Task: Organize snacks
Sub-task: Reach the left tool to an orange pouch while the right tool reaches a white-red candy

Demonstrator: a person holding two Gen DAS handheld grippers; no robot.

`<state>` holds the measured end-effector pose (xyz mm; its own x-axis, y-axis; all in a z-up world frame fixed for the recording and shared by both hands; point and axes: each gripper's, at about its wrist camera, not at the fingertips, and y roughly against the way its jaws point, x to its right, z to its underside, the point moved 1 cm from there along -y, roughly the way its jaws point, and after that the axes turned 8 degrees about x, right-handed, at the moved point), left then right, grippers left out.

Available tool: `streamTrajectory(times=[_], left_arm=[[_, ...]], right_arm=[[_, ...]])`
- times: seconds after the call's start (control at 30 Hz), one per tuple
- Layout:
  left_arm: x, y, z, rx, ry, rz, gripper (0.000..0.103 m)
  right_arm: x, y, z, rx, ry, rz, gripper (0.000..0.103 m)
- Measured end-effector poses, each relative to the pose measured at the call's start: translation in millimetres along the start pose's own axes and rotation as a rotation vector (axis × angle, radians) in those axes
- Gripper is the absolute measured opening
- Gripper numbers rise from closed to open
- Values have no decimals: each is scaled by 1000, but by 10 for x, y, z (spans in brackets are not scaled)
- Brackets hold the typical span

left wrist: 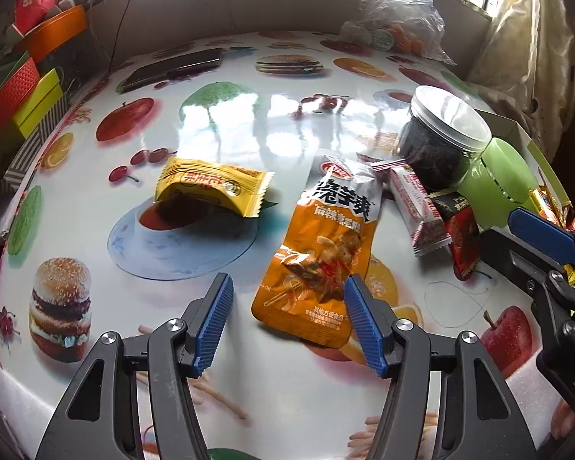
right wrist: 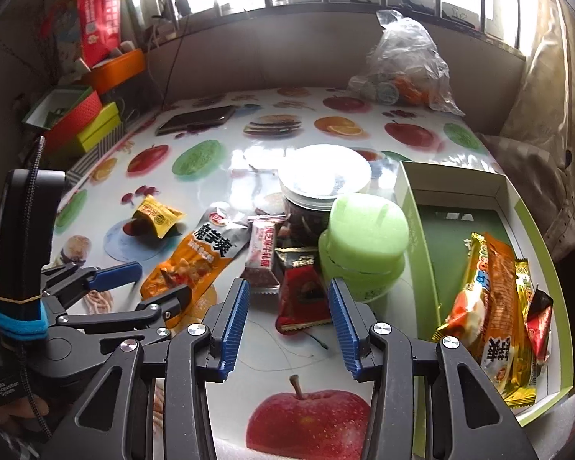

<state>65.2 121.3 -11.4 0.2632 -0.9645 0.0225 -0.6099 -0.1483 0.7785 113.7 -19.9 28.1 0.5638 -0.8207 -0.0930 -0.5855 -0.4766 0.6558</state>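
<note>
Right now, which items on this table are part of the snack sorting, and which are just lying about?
Part of the job:
- orange pouch
- yellow packet
- pink-white bar
- red packet
- green box, with snacks already inside

Lying about:
- phone
- clear plastic bag
- stacked boxes

Unclear:
- dark-filled jar
- green container

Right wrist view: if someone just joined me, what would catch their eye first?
Probably the loud fruit-and-burger tablecloth, then the orange snack pouch lying near the middle. Right of it stand a pale green container and a dark-filled jar, packets clustered at their base. At the far right, an open green box already holds several snacks.
</note>
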Motion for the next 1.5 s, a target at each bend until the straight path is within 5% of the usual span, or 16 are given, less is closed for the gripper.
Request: streamTrajectory(times=[0.43,0.57,0.7,0.93,1.1,1.5], left_arm=[[-353,71,101,14,25,-28,62],[-382,83,112,16,25,-22,62],[-377,110,152,15,18,-25,62],[-383,200,254,-10,8,-15,62],[-462,248,251,-14,18,59,62],[-130,239,-56,65,-299,156,62]], right_arm=[[-288,-500,-71,-62,42,9,42],[-305,-585,-90,-71,44,23,35],[-278,-605,-77,-72,19,16,22],[-333,-551,-33,-77,17,-67,19],[-346,-375,-23,-39,14,-76,19],[-223,-83,76,-19,-40,-78,19]])
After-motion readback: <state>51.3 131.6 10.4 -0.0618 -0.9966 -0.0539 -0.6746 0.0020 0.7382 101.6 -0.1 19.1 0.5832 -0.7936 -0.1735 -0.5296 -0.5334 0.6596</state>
